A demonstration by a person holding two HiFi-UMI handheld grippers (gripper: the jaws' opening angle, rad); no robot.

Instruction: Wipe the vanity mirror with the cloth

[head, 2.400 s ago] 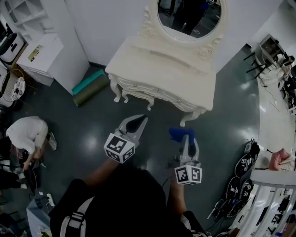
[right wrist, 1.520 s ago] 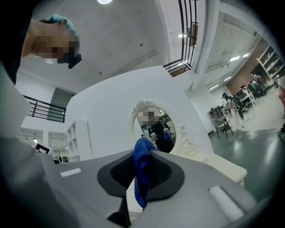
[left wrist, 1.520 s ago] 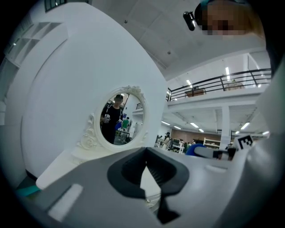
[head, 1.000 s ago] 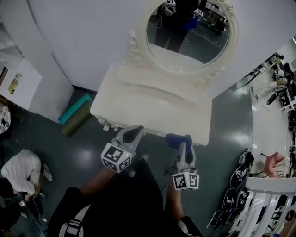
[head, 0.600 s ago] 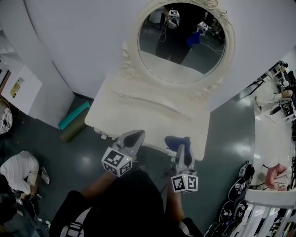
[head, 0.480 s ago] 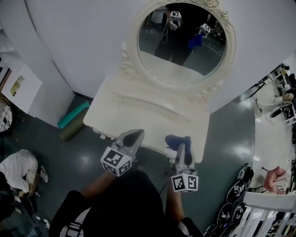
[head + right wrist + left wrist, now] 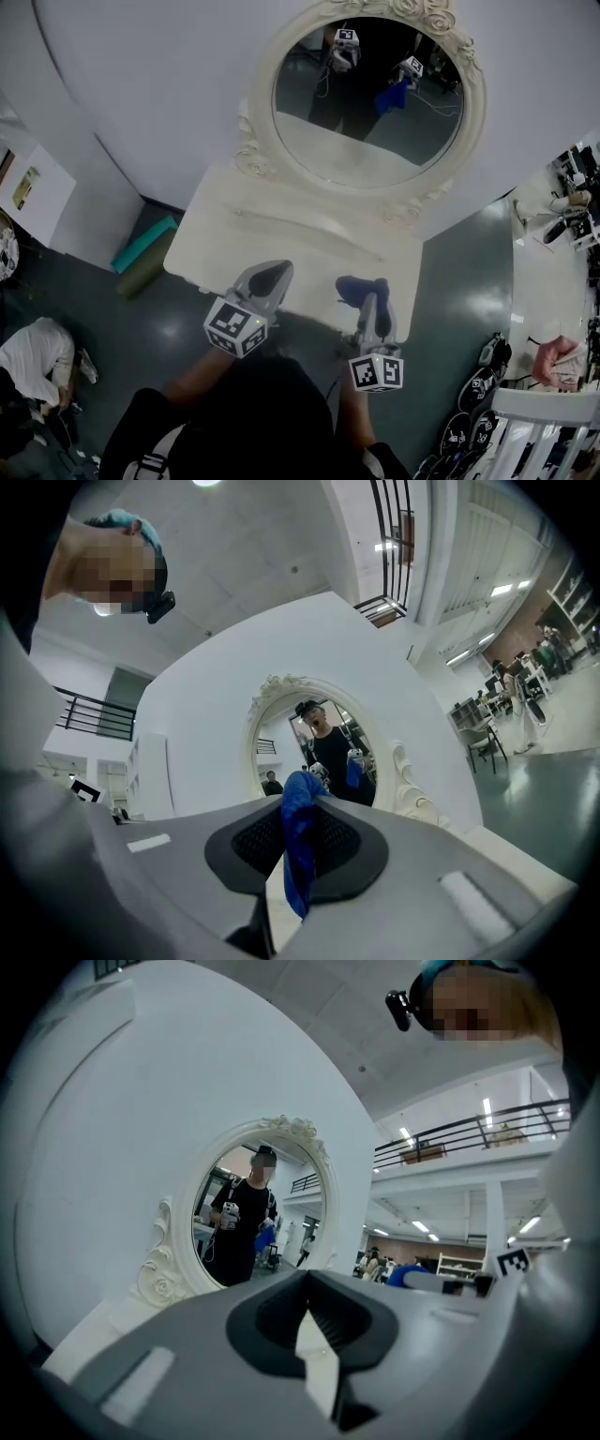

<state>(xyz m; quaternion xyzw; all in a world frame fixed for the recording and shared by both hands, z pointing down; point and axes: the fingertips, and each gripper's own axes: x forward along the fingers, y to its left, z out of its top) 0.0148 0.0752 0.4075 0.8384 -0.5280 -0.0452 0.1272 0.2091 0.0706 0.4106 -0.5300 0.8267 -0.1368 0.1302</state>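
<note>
The oval vanity mirror (image 7: 367, 98) in its cream carved frame stands at the back of the cream vanity table (image 7: 281, 234). It reflects the person and both grippers. My right gripper (image 7: 367, 298) hovers over the table's front edge, shut on a blue cloth (image 7: 359, 288) that bunches out of its jaws. In the right gripper view the cloth (image 7: 298, 850) hangs between the jaws, with the mirror (image 7: 323, 747) ahead. My left gripper (image 7: 270, 275) is beside it, shut and empty; its view (image 7: 307, 1281) faces the mirror (image 7: 258, 1208) from the left.
A white cabinet (image 7: 28, 183) stands at left, with teal and olive rolls (image 7: 141, 248) on the dark floor beside the table. A person crouches at lower left (image 7: 23, 352). A white chair (image 7: 539, 422), black gear (image 7: 473, 417) and a long white desk (image 7: 544, 272) are at right.
The view has closed in on the vanity, so the whole mirror now shows. Both grippers hold the same stance, and the right one still grips the cloth.
</note>
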